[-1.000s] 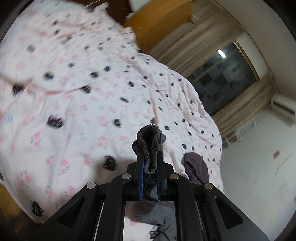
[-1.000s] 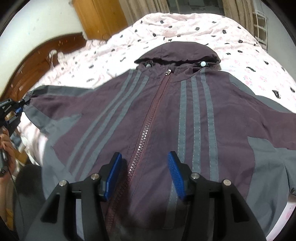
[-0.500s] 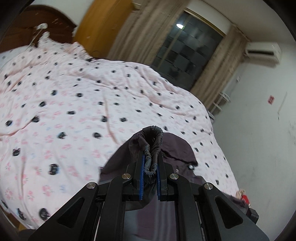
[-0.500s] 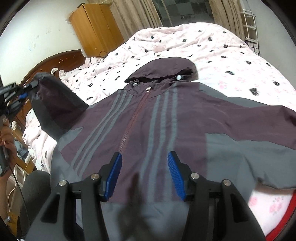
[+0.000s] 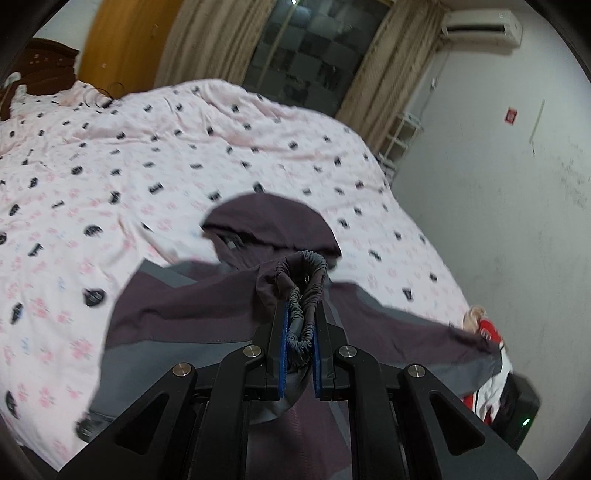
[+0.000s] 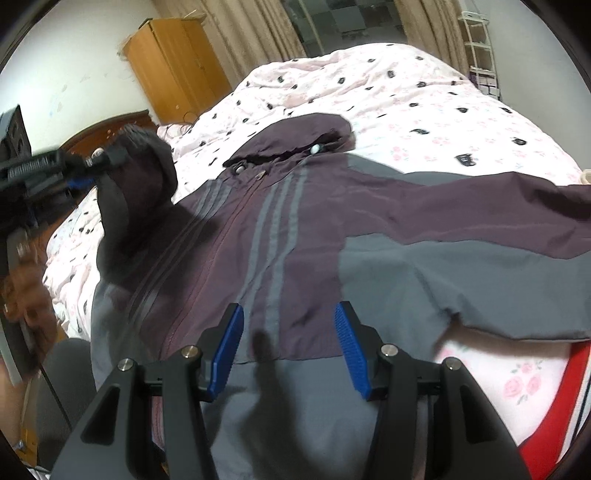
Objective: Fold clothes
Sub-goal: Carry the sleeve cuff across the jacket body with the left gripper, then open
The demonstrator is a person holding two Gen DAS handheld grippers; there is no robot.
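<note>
One hooded jacket (image 6: 295, 229) on one bed (image 6: 424, 96), two grippers (image 5: 298, 332) (image 6: 288, 343), one wardrobe (image 6: 177, 70), one air conditioner (image 5: 480, 20), and possibly one red garment (image 6: 554, 417) (mostly cropped).

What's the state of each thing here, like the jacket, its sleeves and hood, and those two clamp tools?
Jacket: front up on the bed, zipped.
Hood: lying flat.
Sleeve cuff: lifted over the jacket, pinched.
Other sleeve: spread out flat.
Left gripper: shut on the cuff.
Right gripper: open, empty, above the hem.
</note>
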